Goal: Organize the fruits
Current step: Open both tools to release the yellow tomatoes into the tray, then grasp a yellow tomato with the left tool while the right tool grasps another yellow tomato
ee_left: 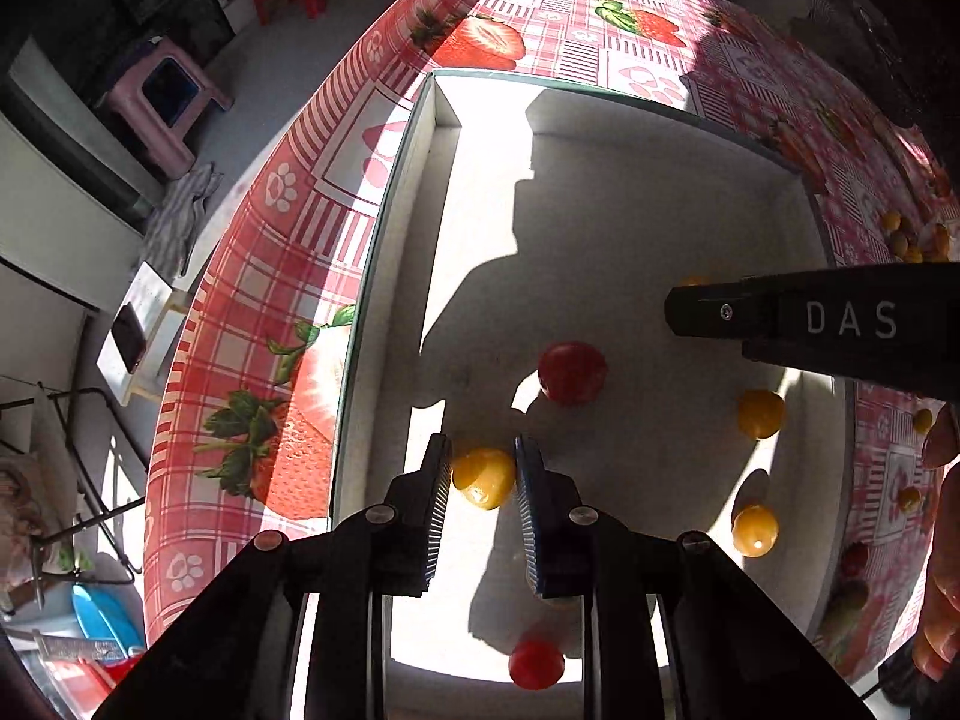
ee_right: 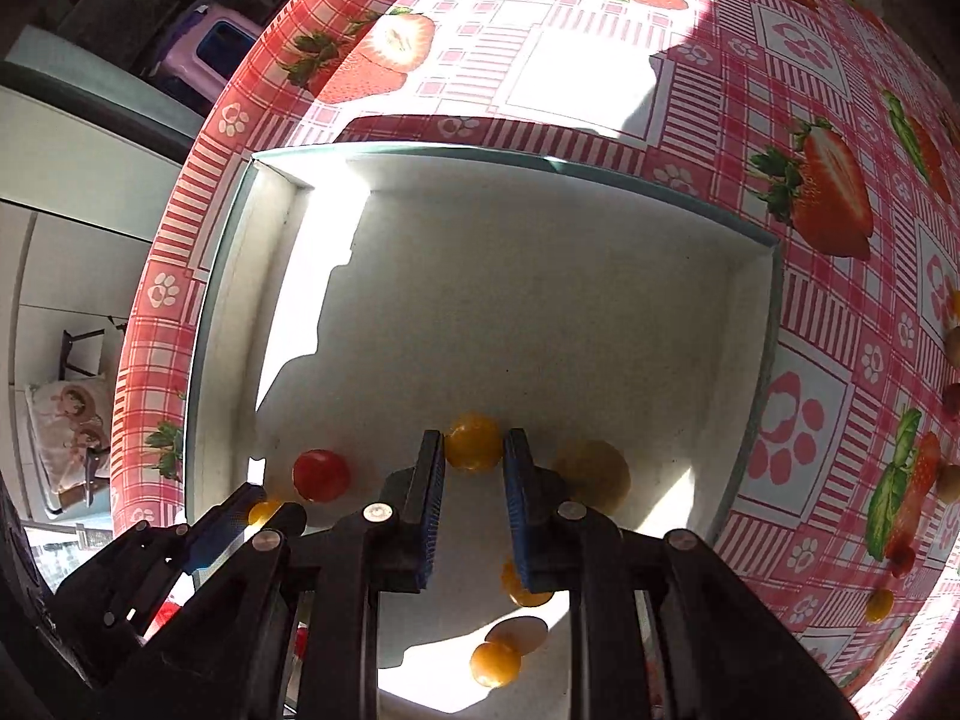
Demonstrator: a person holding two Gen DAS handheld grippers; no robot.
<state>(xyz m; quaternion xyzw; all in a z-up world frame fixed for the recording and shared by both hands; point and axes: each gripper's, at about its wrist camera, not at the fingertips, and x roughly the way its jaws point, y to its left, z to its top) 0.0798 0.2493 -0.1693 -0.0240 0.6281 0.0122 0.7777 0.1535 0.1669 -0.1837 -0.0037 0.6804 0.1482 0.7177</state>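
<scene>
I am holding my left tongs (ee_left: 483, 471) over the white box (ee_left: 384, 276), which is sitting on the strawberry tablecloth (ee_left: 252, 276), and the two ribbed pads are standing on either side of a yellow fruit (ee_left: 483, 478) in the lower middle of the left view. The fruit is filling the gap between the pads, so the left tongs are gripping it. Above it, near the centre of that view, a red fruit (ee_left: 571, 372) is lying on the box floor, and a second red fruit (ee_left: 536, 663) is lying at the bottom, between the arms of the tongs. Two more yellow fruits (ee_left: 759, 414) are lying toward the lower right of the box. My right tongs (ee_right: 474, 450) are also reaching into the white box (ee_right: 228, 300), and they are pinching another yellow fruit (ee_right: 473, 441) at their tips, in the lower middle of the right view. In that view a red fruit (ee_right: 321, 475) is lying to the left of the tips, and one yellow fruit (ee_right: 495, 663) is lying in the sun patch at the bottom. More small fruits (ee_left: 906, 237) are waiting on the tablecloth at the right edge of the left view, outside the box.
</scene>
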